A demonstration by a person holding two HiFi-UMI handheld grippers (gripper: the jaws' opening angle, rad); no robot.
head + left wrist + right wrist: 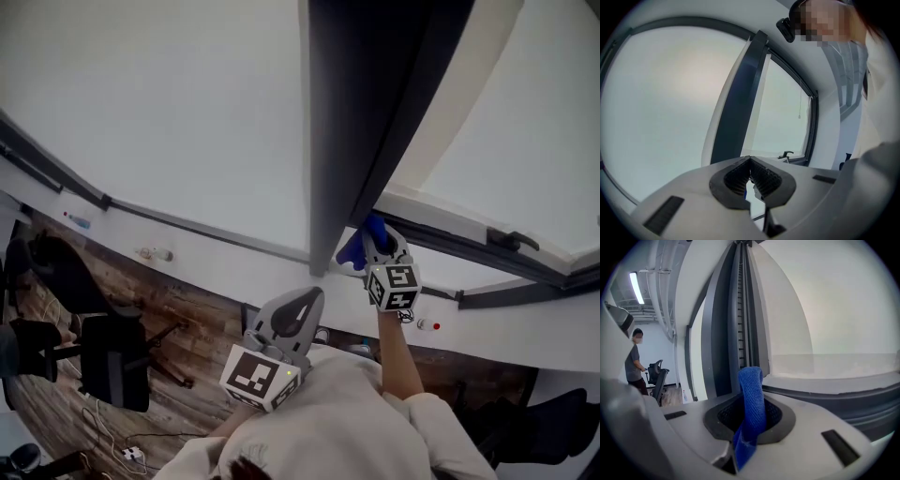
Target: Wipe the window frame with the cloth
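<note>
- My right gripper [750, 416] holds the blue cloth [751, 394] with its jaws closed on it. A folded loop of fabric stands up past the pads and a tail hangs below them.
- The cloth sits at the foot of the window frame [352, 112], where the frame's dark upright meets the lower rail. From here I cannot tell whether fabric and frame actually touch.
- In the right gripper view, the upright's ribbed channel rises directly behind the top of the cloth.
- My left gripper [302, 302] hovers below the foot of the frame and a little to its left, well apart from the cloth. Its jaws are drawn together with nothing between them (the ridged pads meet at their tips in the left gripper view).
- A bare forearm [398, 352] runs from the right gripper's marker cube down to the bottom of the head view.
- A black window handle [511, 239] sits on the lower rail to the right of the upright, beyond the right gripper.
- Far below the frame, in the head view, a dark office chair [112, 361] stands on a wooden floor [187, 309], off to the left of both grippers.
- In the right gripper view, a person [635, 364] stands in the room to the left of the frame, near another chair.
</note>
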